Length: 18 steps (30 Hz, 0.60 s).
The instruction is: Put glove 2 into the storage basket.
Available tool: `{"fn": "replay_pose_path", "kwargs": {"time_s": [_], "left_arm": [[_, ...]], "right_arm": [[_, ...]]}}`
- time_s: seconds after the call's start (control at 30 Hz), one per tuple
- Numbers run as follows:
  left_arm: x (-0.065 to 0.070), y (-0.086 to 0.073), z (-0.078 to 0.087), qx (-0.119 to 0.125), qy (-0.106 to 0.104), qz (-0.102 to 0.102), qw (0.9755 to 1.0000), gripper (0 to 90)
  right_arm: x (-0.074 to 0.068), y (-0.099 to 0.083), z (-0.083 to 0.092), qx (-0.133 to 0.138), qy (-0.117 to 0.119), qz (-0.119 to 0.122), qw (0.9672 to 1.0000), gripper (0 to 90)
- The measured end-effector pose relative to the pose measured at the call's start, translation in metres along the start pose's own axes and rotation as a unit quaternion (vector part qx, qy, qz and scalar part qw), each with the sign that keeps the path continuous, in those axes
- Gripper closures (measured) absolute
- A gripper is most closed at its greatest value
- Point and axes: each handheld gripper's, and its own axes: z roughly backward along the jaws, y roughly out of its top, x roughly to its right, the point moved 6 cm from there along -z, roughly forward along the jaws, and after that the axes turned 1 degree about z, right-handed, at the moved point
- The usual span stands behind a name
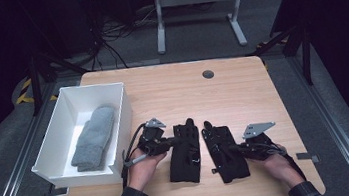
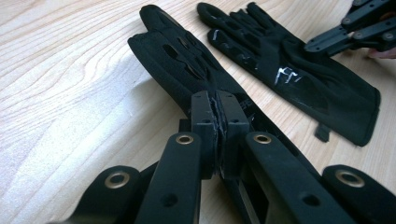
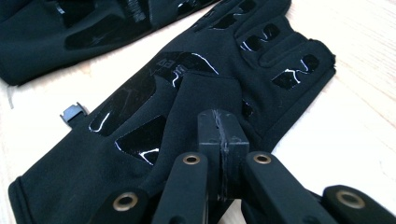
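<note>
Two black gloves (image 1: 185,151) (image 1: 225,152) | printed marks unreadable | left gripper (image 2: 218,122) closed, empty | right gripper (image 3: 223,140) closed, empty

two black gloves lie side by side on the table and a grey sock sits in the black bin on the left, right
Not quite: the bin is white, not black, as the high view shows. The grey sock does sit in it, and the two black gloves lie side by side on the table.
</note>
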Motion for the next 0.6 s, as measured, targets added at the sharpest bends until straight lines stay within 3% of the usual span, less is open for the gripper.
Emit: {"fn": "replay_pose_path", "kwargs": {"time_s": [0.3, 0.6], "left_arm": [[0.007, 0.001, 0.0, 0.004, -0.011, -0.001, 0.9999, 87.8], [0.011, 0.01, 0.003, 0.02, -0.036, 0.004, 0.9991, 87.8]], "right_arm": [[0.002, 0.007, -0.007, 0.002, -0.008, -0.004, 1.0, 90.0], [-0.012, 0.015, -0.017, 0.001, 0.013, 0.012, 0.9998, 90.0]]}}
